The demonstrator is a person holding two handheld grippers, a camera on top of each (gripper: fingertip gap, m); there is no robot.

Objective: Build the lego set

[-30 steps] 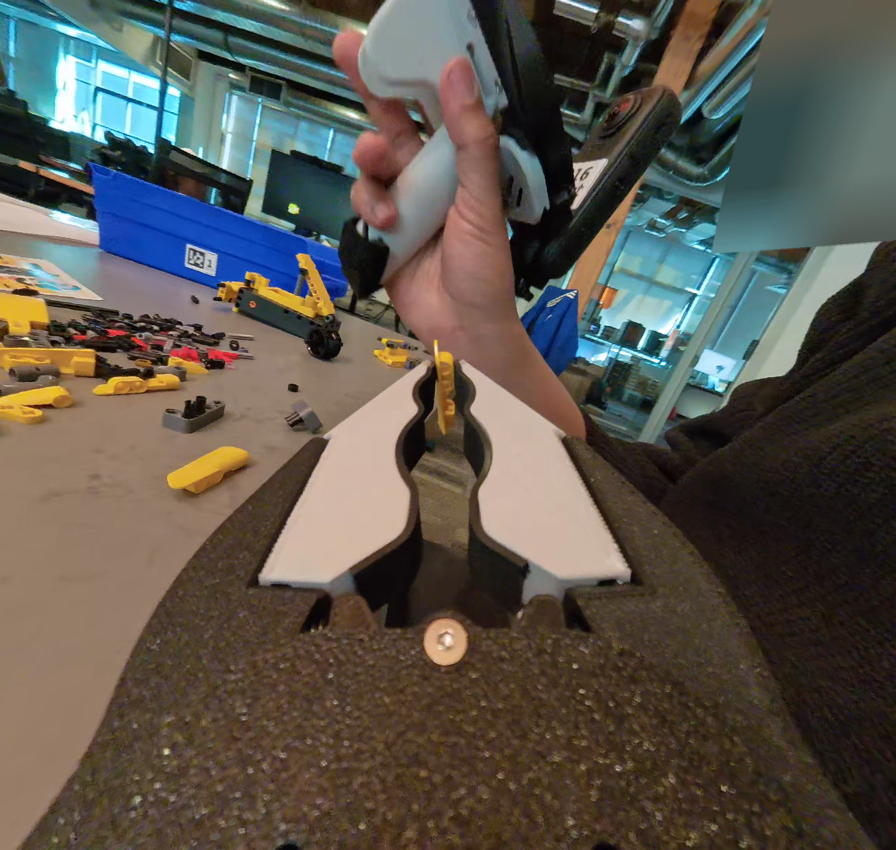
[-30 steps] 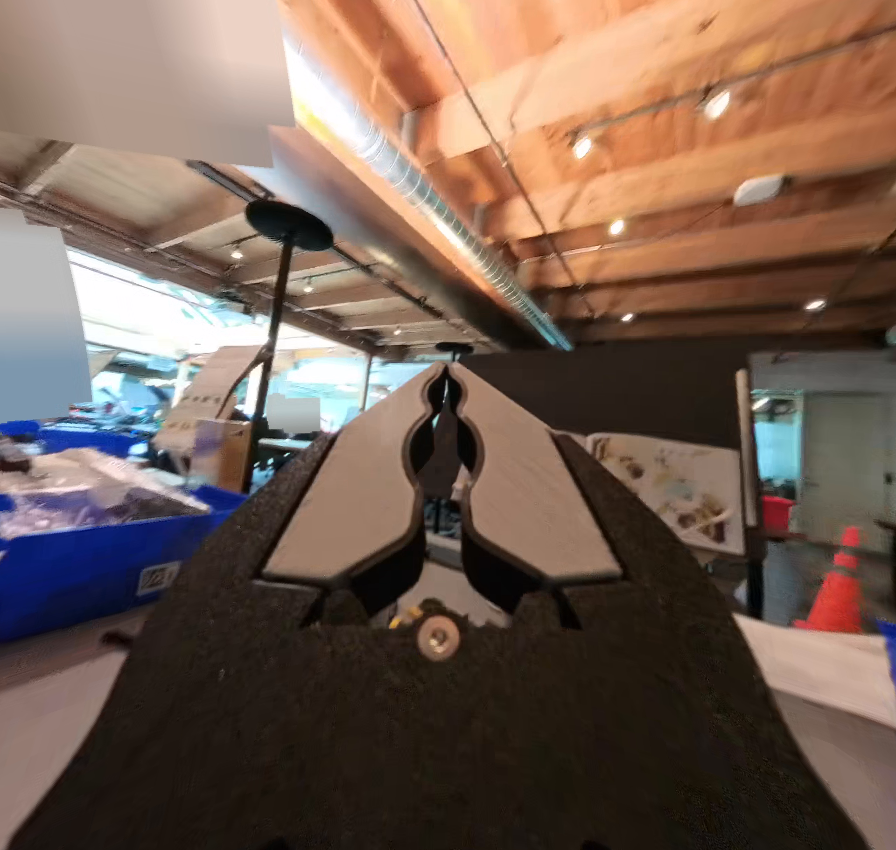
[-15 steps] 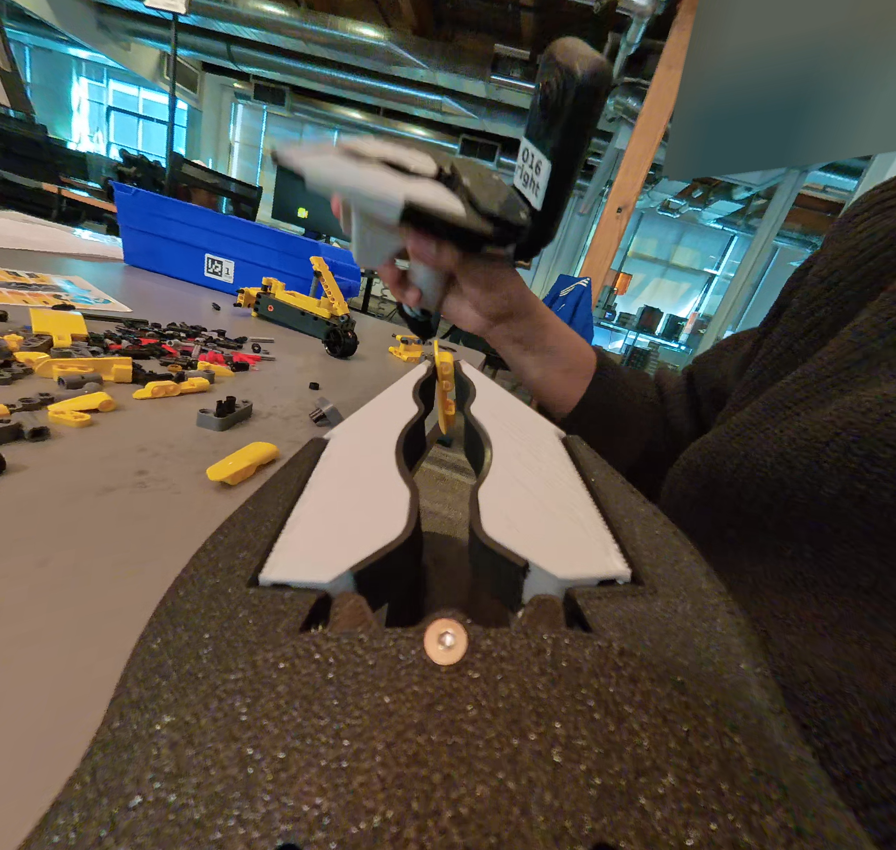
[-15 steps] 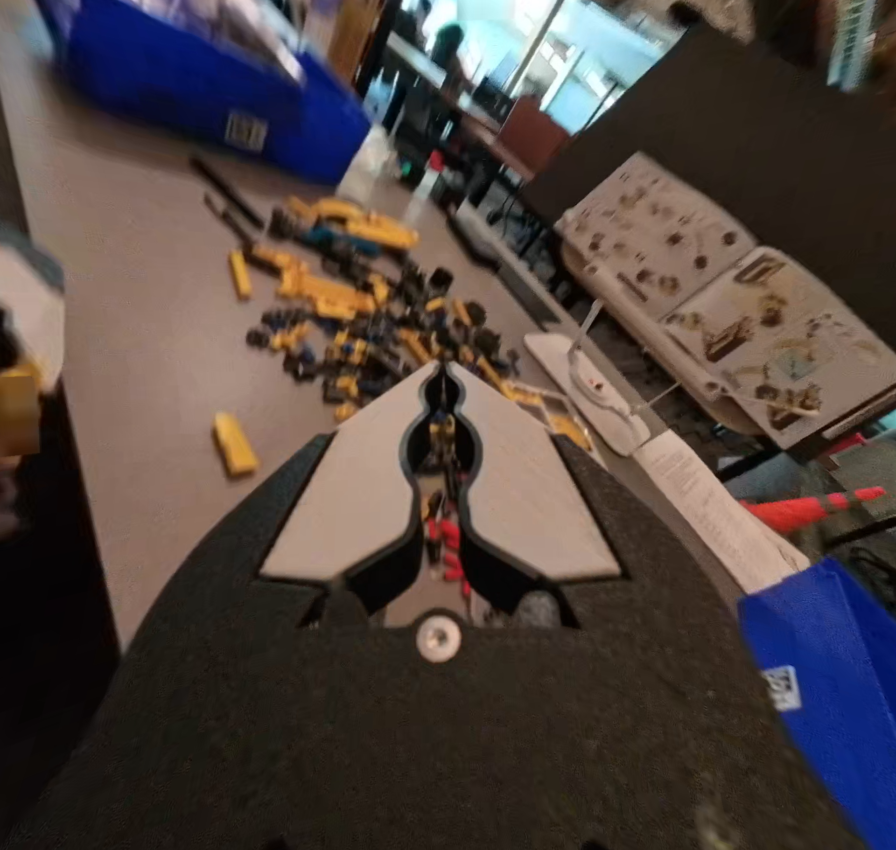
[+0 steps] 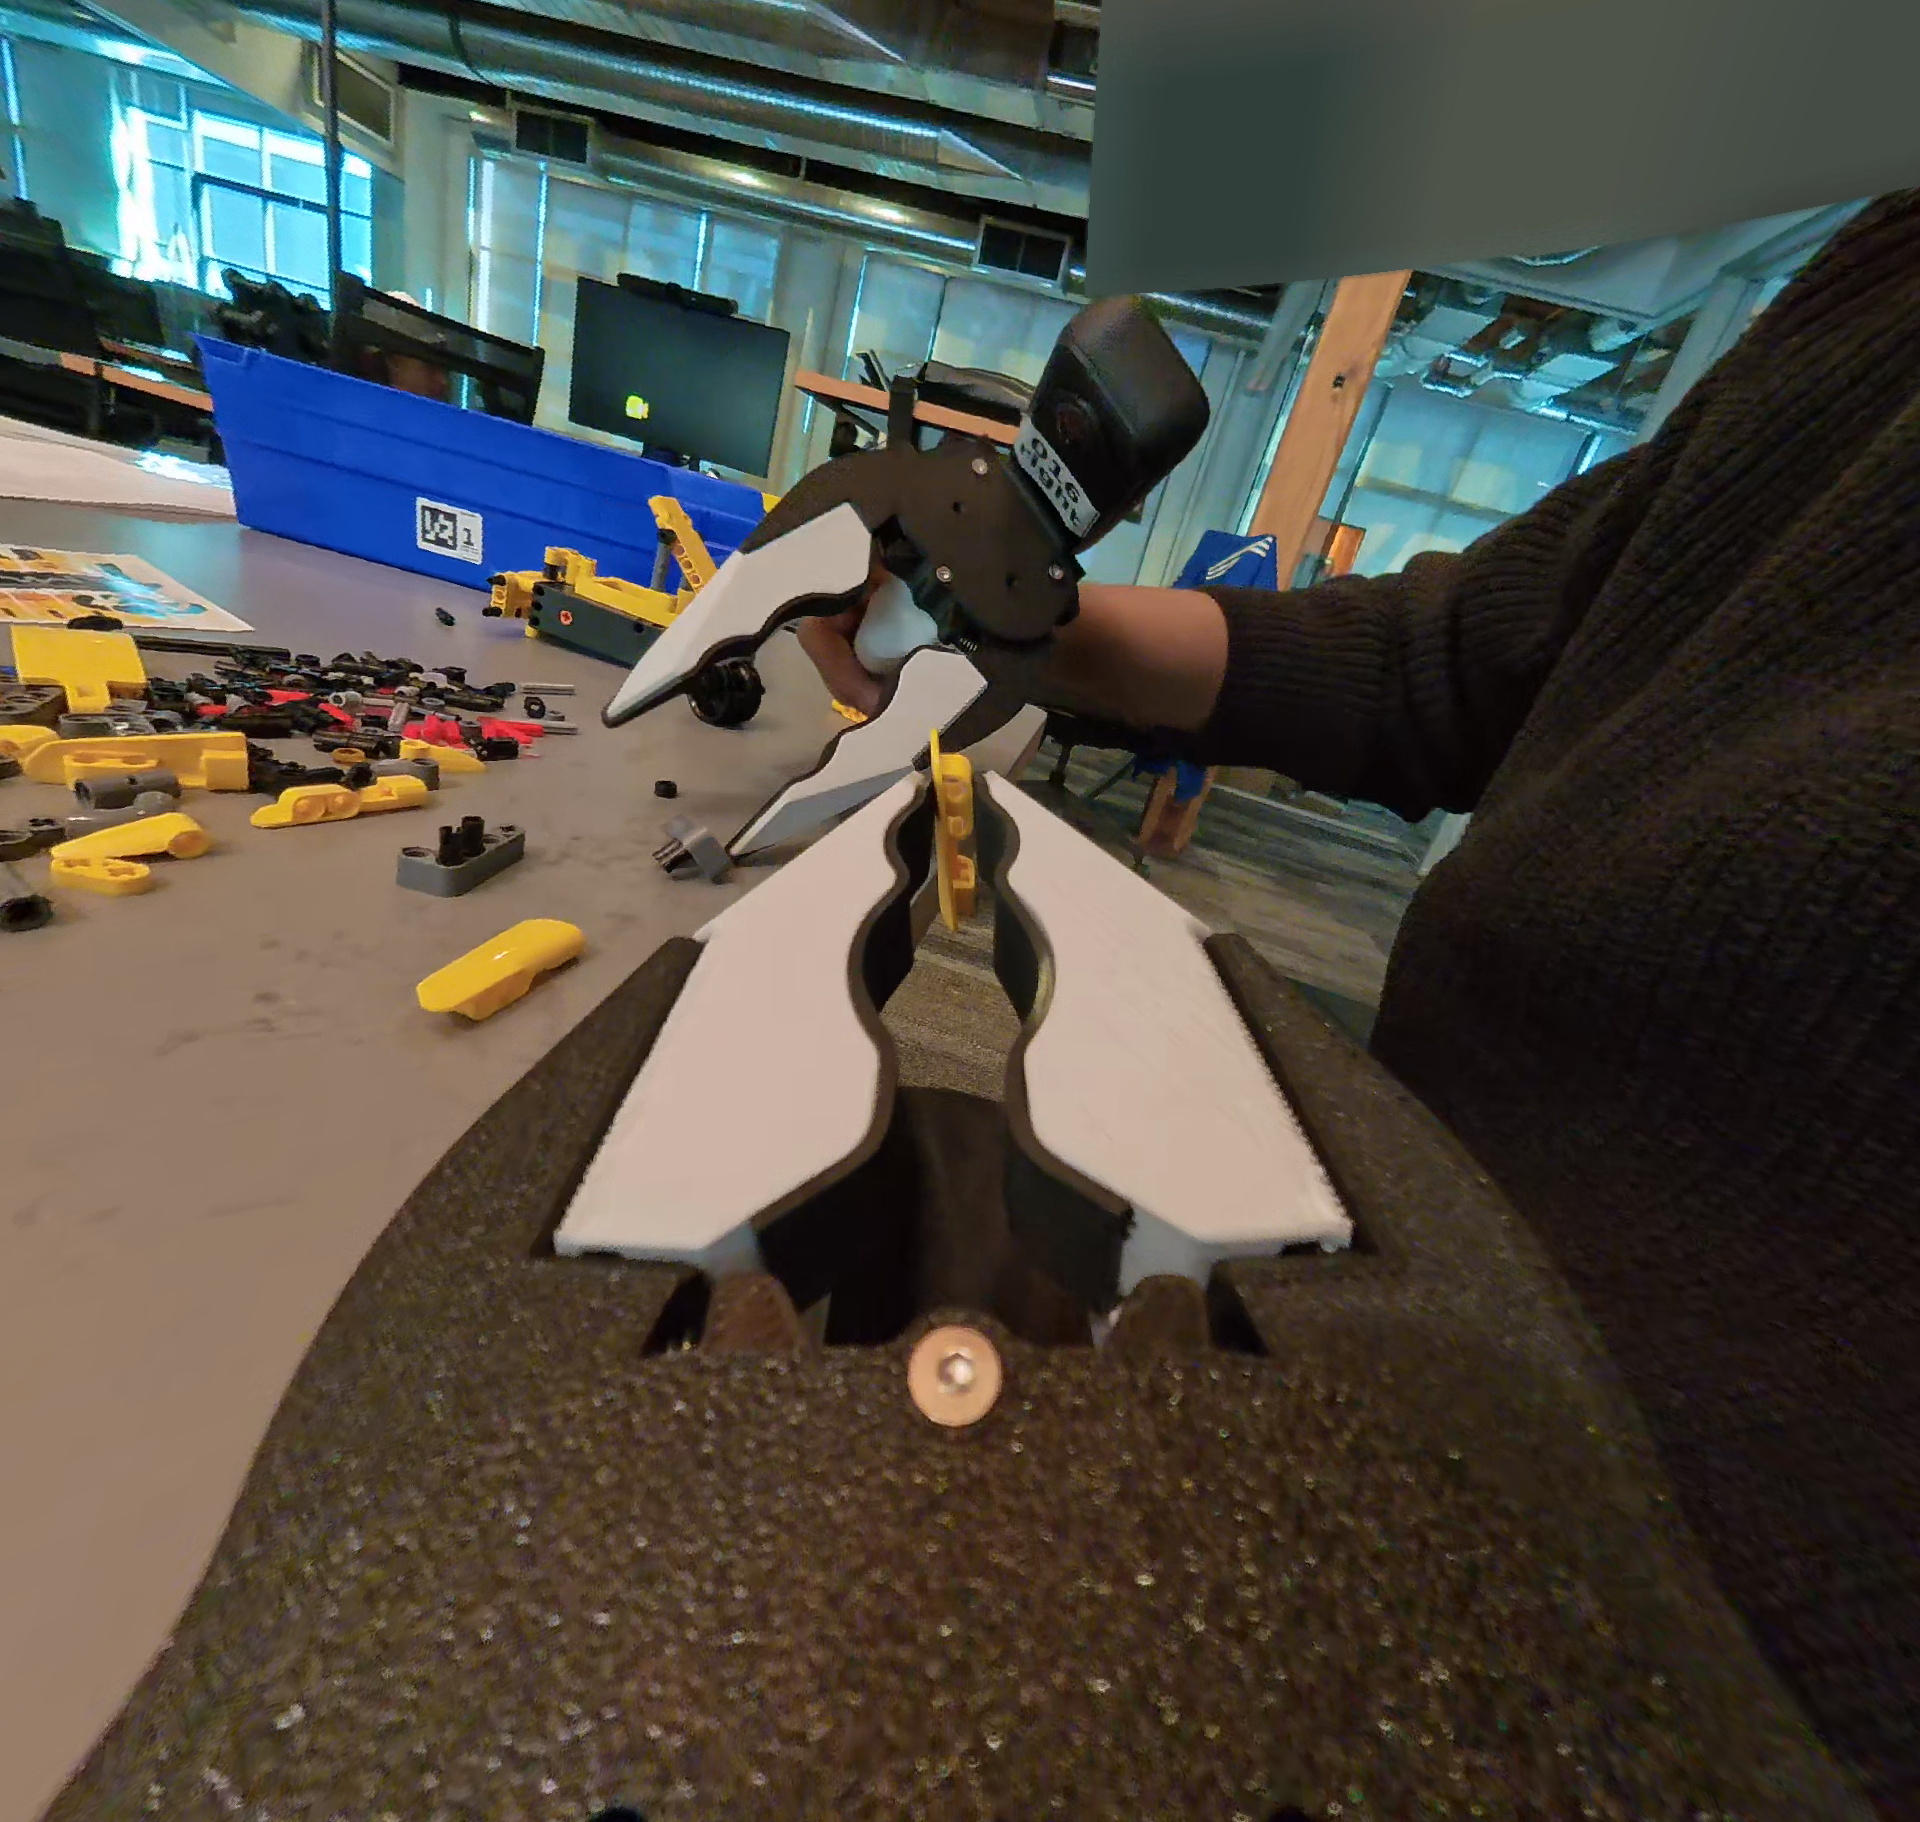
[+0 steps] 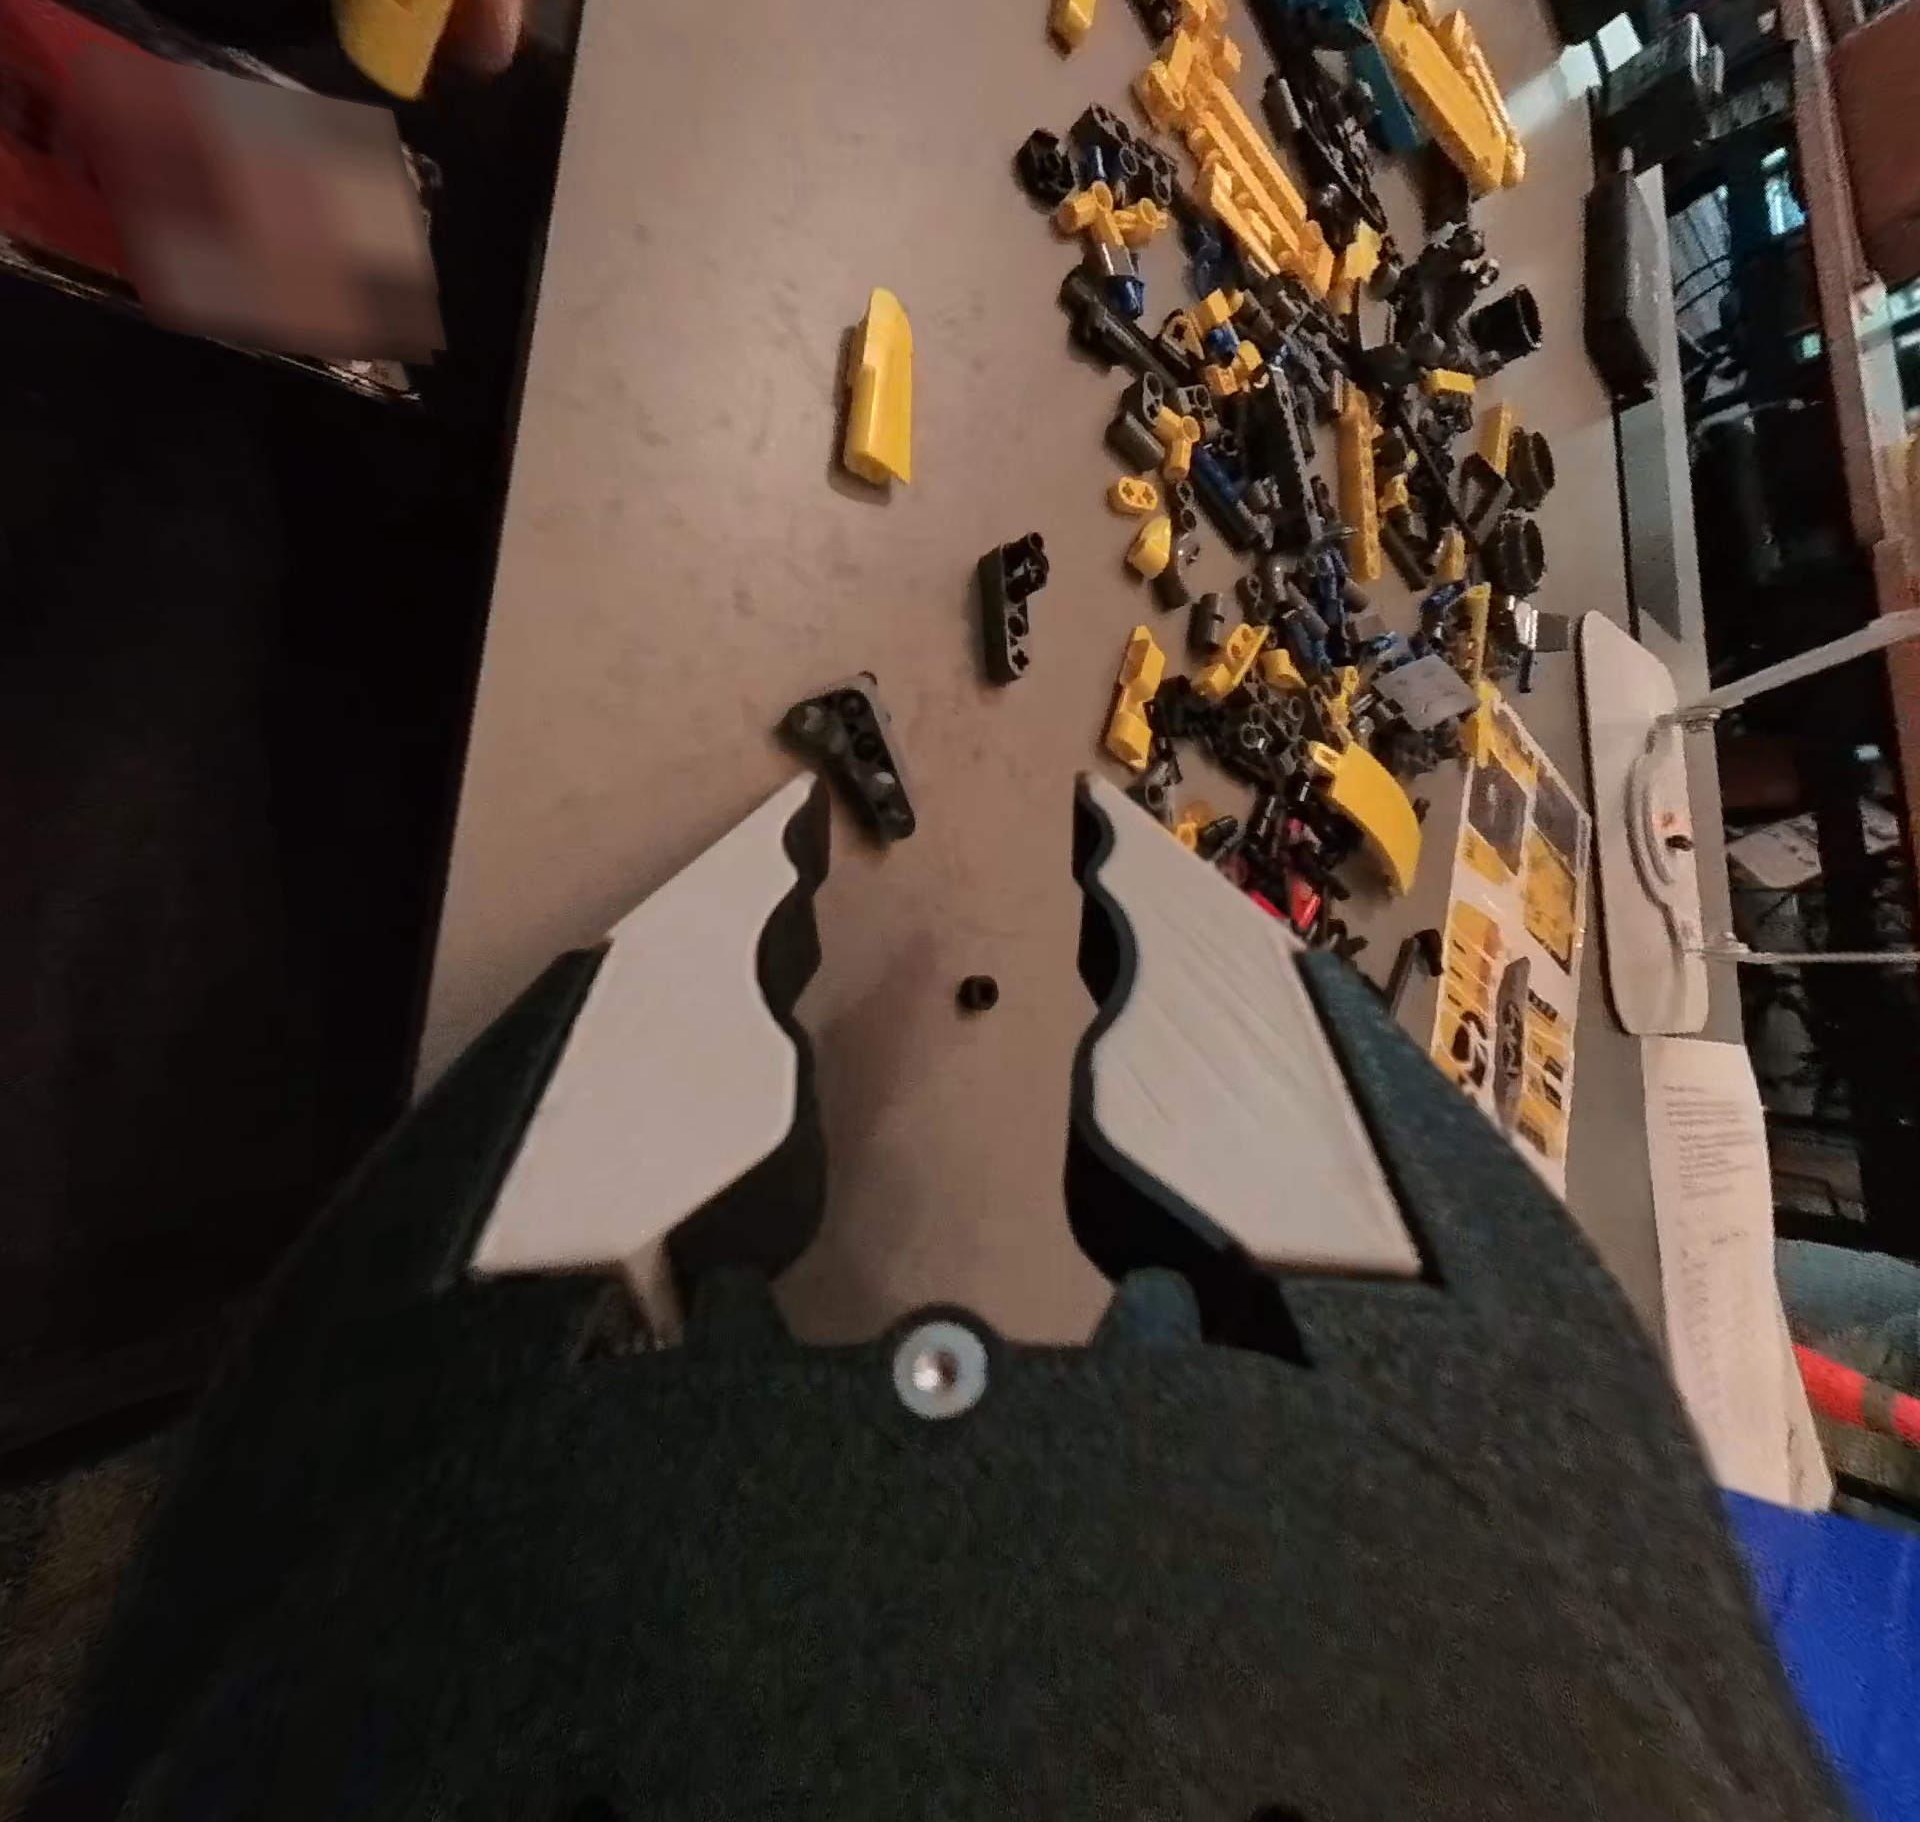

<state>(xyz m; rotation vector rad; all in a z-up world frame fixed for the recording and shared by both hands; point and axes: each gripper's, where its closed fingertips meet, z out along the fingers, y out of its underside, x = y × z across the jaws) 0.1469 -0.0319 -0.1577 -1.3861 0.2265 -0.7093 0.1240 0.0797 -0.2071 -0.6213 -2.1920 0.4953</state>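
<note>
My left gripper is shut on a thin yellow beam with holes, held upright off the edge of the grey table. My right gripper is open and empty, pointing down at the table. A grey angled beam with holes lies just past its left fingertip, and a small black bush lies between its fingers. The right gripper also shows in the left wrist view, jaws apart, with a small grey piece by its lower finger.
A yellow curved panel and a dark grey beam lie apart from a dense pile of yellow and black pieces. An instruction sheet lies beside it. A part-built yellow vehicle and a blue bin stand farther back.
My right gripper swung down from pointing at the ceiling to the table and opened. My left gripper kept its hold on the yellow beam and barely moved.
</note>
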